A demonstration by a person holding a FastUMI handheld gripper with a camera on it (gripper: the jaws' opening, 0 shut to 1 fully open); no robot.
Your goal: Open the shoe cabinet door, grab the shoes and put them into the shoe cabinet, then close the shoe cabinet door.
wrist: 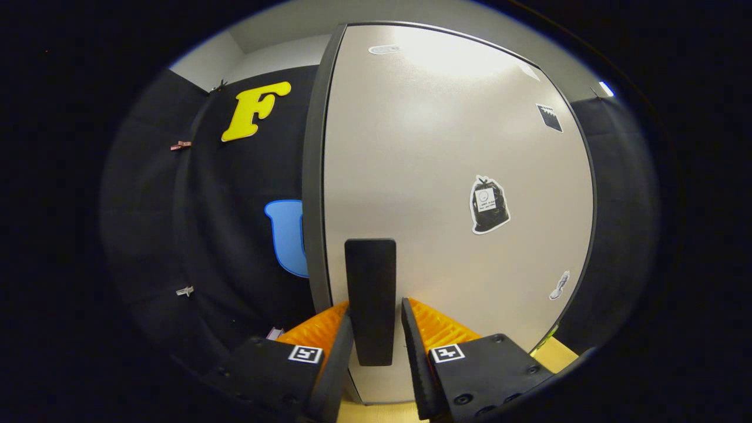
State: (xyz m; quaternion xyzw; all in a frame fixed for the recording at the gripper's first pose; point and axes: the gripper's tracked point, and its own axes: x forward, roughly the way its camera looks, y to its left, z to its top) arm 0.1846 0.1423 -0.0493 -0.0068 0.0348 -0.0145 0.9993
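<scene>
I have the gripper (376,346) right at the shoe cabinet door (446,176), and the black handle (370,299) of this door stands between the two fingers (418,352). The fingers are close on both sides of the handle, but I cannot tell if both pads really press on it; a thin gap seems to stay on the right side. So I do not call it clamped yet.

The door is pale grey with a dark frame, and it carries some stickers; the largest one, a black bag sticker (489,205), sits to the right of the handle, about halfway up the door. The handle is a flat vertical bar near the left edge of the door, in its lower part. A strip of light wooden floor (376,411) shows under the door.

I judge the step in hand is the first one, opening the door. To do it well, I would close the fingers firmly on the middle of the handle, then pull straight back and let the gripper follow the arc of the door, so the handle does not slip out.

The gripper points almost straight at the door, level, with its fingers standing left and right of the handle. I see no shoes from here.
</scene>
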